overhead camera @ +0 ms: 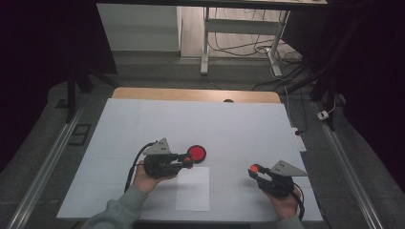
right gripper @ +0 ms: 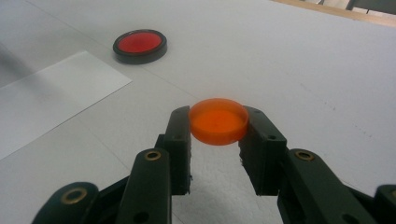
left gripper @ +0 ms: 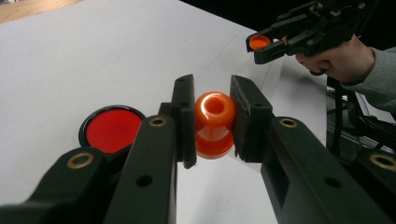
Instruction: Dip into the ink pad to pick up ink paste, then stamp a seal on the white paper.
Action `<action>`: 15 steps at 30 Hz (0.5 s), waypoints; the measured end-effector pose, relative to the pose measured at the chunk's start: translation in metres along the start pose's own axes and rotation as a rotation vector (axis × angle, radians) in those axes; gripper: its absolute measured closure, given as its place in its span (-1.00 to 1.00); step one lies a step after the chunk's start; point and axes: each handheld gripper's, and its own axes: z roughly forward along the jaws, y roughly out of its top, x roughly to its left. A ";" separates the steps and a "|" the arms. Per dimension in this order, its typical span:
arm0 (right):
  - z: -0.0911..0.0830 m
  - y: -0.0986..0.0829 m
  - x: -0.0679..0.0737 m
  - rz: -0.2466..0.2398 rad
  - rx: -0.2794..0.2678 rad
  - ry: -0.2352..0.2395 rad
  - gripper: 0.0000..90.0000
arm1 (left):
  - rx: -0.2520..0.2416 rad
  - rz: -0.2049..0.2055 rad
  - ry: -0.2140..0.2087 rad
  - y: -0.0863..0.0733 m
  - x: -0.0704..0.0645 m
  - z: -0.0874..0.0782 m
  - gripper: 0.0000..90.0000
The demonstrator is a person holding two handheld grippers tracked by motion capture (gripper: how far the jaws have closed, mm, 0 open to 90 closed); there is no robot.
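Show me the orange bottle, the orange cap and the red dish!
orange bottle (left gripper: 214,122), left gripper view, on its rounded shoulder.
orange cap (right gripper: 218,120), right gripper view, on its flat top.
red dish (right gripper: 140,43), right gripper view, on its red middle.

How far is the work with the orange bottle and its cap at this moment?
Done: both parts are picked up. In hand: the left gripper clamps the orange bottle, mouth open; the right gripper holds the orange cap, well apart. Probably left: bringing the cap onto the mouth. The red disc lies untouched.
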 end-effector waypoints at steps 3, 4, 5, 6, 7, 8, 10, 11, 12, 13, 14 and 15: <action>0.000 0.000 0.000 0.000 -0.001 0.000 0.44 | 0.003 -0.006 0.003 -0.003 -0.001 -0.002 0.61; 0.000 0.000 0.000 -0.001 -0.001 0.000 0.44 | 0.006 -0.007 0.005 -0.004 -0.001 -0.002 0.61; 0.000 0.000 0.000 0.000 -0.002 -0.001 0.43 | 0.007 -0.008 0.006 -0.005 -0.001 -0.002 0.61; 0.000 0.000 0.000 0.000 -0.002 0.000 0.44 | 0.009 -0.010 0.006 -0.006 0.000 -0.003 0.61; 0.000 0.000 0.000 -0.002 -0.001 0.000 0.44 | 0.010 -0.011 0.007 -0.007 0.000 -0.003 0.61; 0.001 0.000 0.000 -0.002 0.000 0.000 0.44 | 0.012 -0.012 0.008 -0.007 0.000 -0.003 0.61; 0.000 0.000 0.000 -0.002 0.000 0.000 0.44 | 0.015 -0.014 0.007 -0.009 0.000 -0.003 0.61; 0.000 0.000 0.000 0.000 -0.001 -0.001 0.43 | 0.019 -0.012 0.005 -0.009 0.000 -0.002 0.61; 0.000 0.000 0.000 -0.001 -0.001 -0.001 0.43 | 0.022 -0.012 0.004 -0.010 0.000 -0.002 0.61; 0.000 0.000 0.000 0.000 0.000 -0.002 0.44 | 0.023 -0.012 0.004 -0.010 -0.001 -0.001 0.61; 0.001 0.000 0.000 0.001 0.000 -0.001 0.43 | 0.026 -0.011 0.003 -0.011 -0.001 -0.001 0.61; 0.001 0.000 0.000 -0.001 0.001 -0.001 0.43 | 0.026 -0.012 0.002 -0.011 -0.001 0.000 0.61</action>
